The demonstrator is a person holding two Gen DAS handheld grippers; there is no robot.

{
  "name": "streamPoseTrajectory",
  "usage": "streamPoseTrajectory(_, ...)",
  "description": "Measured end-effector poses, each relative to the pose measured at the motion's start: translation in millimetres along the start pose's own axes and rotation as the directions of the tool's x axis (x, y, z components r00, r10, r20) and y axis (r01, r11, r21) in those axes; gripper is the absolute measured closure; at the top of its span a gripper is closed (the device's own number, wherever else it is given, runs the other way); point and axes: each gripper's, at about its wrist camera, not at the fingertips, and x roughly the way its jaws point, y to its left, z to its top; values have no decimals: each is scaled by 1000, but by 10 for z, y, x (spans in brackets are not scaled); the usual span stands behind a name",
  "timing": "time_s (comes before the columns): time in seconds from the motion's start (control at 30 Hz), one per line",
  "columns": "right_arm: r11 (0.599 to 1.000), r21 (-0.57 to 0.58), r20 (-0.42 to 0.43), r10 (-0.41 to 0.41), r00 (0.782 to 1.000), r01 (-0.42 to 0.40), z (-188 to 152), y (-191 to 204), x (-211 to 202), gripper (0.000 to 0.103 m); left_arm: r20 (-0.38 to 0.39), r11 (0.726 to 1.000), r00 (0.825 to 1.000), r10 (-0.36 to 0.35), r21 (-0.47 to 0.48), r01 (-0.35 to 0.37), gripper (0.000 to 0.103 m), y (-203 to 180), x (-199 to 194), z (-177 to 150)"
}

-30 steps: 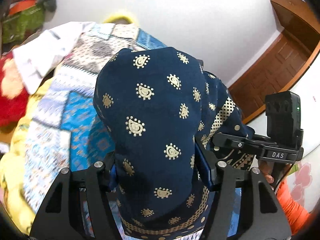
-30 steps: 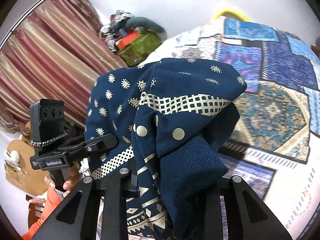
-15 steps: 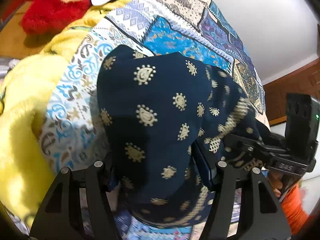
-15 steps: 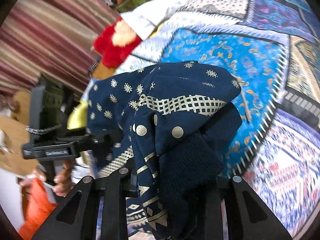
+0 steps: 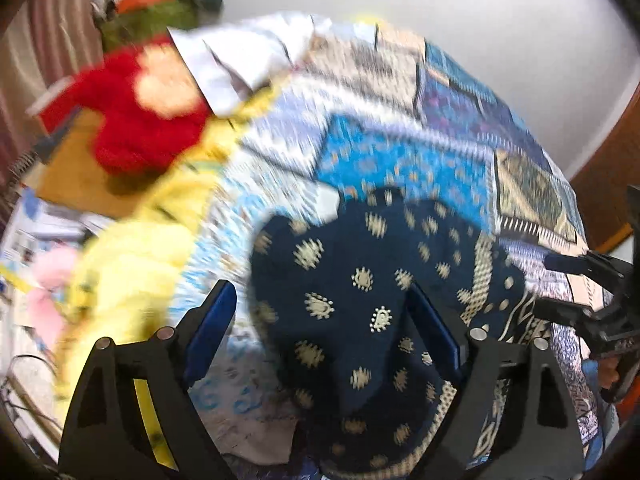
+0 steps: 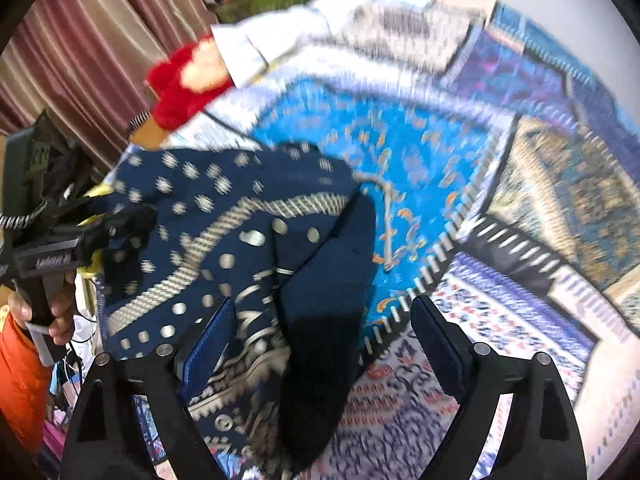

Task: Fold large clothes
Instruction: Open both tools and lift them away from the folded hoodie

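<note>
Left wrist view shows the left hand-held gripper (image 5: 320, 332) with its jaws spread wide, gripping nothing, over the navy printed garment (image 5: 372, 300) that lies bunched on the patchwork bedspread (image 5: 400, 160). On the right wrist view the right hand-held gripper (image 6: 320, 332) is likewise spread wide; the garment (image 6: 240, 240) and its dark cuff (image 6: 320, 340) sit loose between the fingers, unclamped. Both frames are motion-blurred. The step looks like laying the garment down on the bed; next it likely needs spreading flat, each gripper taking an edge, before any fold.
</note>
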Motion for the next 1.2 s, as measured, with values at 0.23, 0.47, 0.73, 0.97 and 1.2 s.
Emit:
streamPoseTrajectory(0.23,995,-98,-28,0,1000,-3,-279,333,-80,15,10,992,1000,6,129,-7,9,-373,-323,-377)
streamPoseTrajectory(0.47,993,-117,-183,-55,982,34,-771,313,52,15,-148,985,985,88,160,-64,9,-487,-31,-955)
streamPoseTrajectory(0.73,994,-68,37,-78,996,80,-994,343,-918,15,-69,982,988,141,136,-131,10,-529,-720,-1051)
streamPoseTrajectory(0.97,995,-47,428,-61,902,90,-988,717,-2277,15,280,990,956,81,92,-110,10,-839,-2138,-848)
streamPoseTrajectory(1.2,996,-37,699,-33,715,82,-1221,1235,-3353,15,611,982,790,45,118,-147,10,-1309,-3291,-969)
